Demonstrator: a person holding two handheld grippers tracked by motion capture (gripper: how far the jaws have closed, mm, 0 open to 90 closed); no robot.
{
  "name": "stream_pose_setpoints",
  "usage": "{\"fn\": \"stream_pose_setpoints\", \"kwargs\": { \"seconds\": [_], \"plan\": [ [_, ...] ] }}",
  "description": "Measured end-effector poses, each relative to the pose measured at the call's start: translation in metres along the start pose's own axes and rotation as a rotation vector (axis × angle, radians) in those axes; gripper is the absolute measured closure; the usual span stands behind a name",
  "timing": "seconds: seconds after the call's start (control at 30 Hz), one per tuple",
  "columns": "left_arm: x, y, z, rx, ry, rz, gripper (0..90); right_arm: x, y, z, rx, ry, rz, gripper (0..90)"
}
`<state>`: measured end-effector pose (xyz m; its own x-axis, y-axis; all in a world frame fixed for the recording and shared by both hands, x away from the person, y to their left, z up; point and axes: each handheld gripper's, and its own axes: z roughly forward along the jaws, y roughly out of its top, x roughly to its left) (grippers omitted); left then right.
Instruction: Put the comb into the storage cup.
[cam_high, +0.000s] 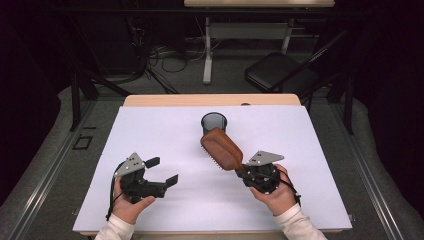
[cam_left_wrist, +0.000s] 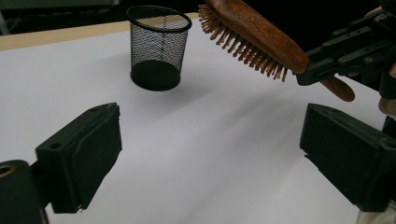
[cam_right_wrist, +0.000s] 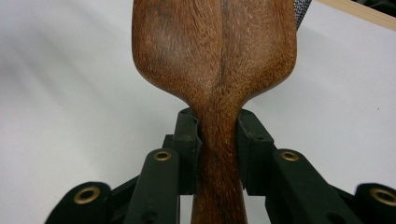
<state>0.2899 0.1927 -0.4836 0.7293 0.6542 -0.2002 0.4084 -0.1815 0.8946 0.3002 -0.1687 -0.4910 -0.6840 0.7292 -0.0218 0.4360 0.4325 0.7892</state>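
A wooden hairbrush (cam_high: 221, 148) hangs above the white table cover, bristles facing down and to the left, its head near a black mesh cup (cam_high: 214, 122). My right gripper (cam_high: 243, 171) is shut on the brush's handle (cam_right_wrist: 218, 140), with a jaw pressed on each side of it. The left gripper view shows the brush (cam_left_wrist: 254, 35) held up beside the mesh cup (cam_left_wrist: 158, 47), which stands upright and looks empty. My left gripper (cam_high: 162, 171) is held over the left half of the cover, open, with nothing between its pads (cam_left_wrist: 84, 156).
A white sheet (cam_high: 150, 135) covers most of the wooden table (cam_high: 210, 100). Beyond the far edge stand a folding chair (cam_high: 280, 70), a table leg and loose cables on the floor. Dark frame bars run along both sides.
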Motion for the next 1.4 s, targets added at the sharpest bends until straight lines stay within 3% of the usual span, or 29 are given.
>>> {"fn": "stream_pose_setpoints", "kwargs": {
  "seconds": [0.1,0.73,1.4],
  "plan": [
    [-0.002,0.008,0.005,-0.002,-0.010,0.008,15.2,0.002,0.001,0.000,-0.007,0.007,-0.010,72.3],
    [-0.007,0.046,0.026,-0.016,-0.105,-0.064,14.9,0.013,0.006,-0.009,-0.070,0.000,-0.056,72.3],
    [-0.006,0.069,0.049,0.068,-0.170,-0.119,14.6,0.019,0.009,-0.013,-0.108,-0.004,-0.079,72.3]
  ]
}}
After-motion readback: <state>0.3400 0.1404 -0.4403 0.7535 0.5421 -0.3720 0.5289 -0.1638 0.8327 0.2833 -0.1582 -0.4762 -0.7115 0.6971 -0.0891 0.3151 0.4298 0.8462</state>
